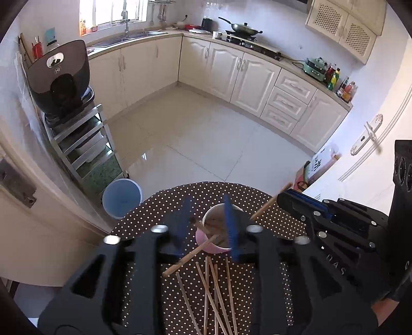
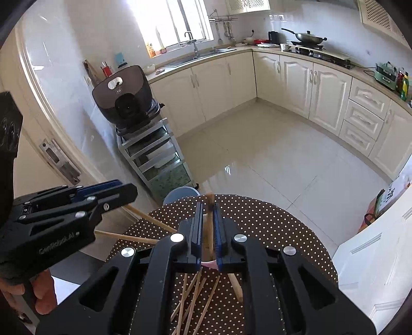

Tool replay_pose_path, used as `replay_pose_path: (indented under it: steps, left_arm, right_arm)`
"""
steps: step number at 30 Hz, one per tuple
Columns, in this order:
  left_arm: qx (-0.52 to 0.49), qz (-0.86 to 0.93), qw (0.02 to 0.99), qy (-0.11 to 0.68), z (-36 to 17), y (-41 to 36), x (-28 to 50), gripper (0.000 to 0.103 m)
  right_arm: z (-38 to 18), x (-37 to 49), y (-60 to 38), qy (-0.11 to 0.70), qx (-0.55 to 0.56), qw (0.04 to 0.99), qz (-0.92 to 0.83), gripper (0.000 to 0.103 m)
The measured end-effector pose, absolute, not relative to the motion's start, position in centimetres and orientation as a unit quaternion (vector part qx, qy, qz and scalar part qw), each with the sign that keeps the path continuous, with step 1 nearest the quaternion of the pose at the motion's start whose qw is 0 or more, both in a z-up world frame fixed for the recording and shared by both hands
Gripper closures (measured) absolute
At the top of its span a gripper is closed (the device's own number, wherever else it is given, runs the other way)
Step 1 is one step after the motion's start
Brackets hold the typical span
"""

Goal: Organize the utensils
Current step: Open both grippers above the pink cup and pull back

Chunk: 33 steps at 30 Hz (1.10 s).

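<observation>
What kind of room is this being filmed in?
A home kitchen, by the look of it: a sink under the window, a wok on the gas stove, and cream cabinets along two walls.

Kitchen — glossy pale tile floor point(image 1: 195, 128), cream cabinets point(image 1: 255, 77) running 11 to 2 o'clock, bright window point(image 2: 175, 23) at 12 above sink point(image 2: 200, 55); metal rack point(image 1: 85, 144) at 9, white door point(image 1: 370, 154) at 3.

Left gripper point(image 1: 207, 223): black frame, blue pads, jaws parted, nothing pressed between them; angled downward. Right gripper point(image 2: 208, 226): same build, jaws nearly together, clamped on a thin wooden stick point(image 2: 210, 224); angled downward. Bare hand point(image 2: 38, 293) grips the left gripper's handle.
</observation>
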<state>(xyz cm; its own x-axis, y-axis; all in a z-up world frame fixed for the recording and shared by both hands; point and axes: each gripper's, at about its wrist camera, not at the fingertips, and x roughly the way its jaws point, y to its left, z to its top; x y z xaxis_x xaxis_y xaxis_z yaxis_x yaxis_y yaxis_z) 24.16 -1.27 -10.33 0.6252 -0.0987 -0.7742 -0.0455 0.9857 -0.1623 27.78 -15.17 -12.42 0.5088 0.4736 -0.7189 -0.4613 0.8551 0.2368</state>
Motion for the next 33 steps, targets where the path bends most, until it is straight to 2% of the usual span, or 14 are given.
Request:
replay_pose_path:
  steps: [1,6,8,15,19,21,26,33]
  left_arm:
    - [-0.083,-0.013,0.9,0.428,-10.1,-1.2,23.9,0.058]
    - [-0.078,-0.011,0.908,0.411,-9.0,-1.3,22.5,0.057]
    - [-0.078,-0.011,0.913,0.401,-8.6,-1.3,21.8,0.049]
    - [-0.05,-0.004,0.93,0.363,-7.4,-1.7,19.0,0.044]
    - [-0.031,0.007,0.946,0.323,-6.6,-1.6,17.0,0.033]
    - [-0.026,0.009,0.95,0.31,-6.3,-1.6,16.1,0.032]
    - [-0.022,0.016,0.957,0.29,-6.5,-1.1,13.7,0.025]
    - [-0.019,0.013,0.956,0.293,-8.3,-0.6,10.8,0.023]
  right_arm:
    - [-12.3,27.6,-15.2,0.414,0.009,0.87,0.268,0.095]
    - [-11.2,26.3,-15.4,0.397,0.015,0.878,0.268,0.091]
    - [-10.7,25.7,-15.6,0.386,0.015,0.883,0.266,0.088]
    - [-9.3,22.7,-15.9,0.349,0.016,0.898,0.267,0.074]
    - [-8.8,21.0,-16.1,0.326,0.013,0.907,0.267,0.064]
    - [-8.7,20.0,-16.2,0.318,0.012,0.91,0.267,0.06]
    - [-9.1,17.9,-16.2,0.313,0.009,0.912,0.263,0.056]
    - [-10.6,15.3,-16.1,0.327,0.002,0.911,0.253,0.053]
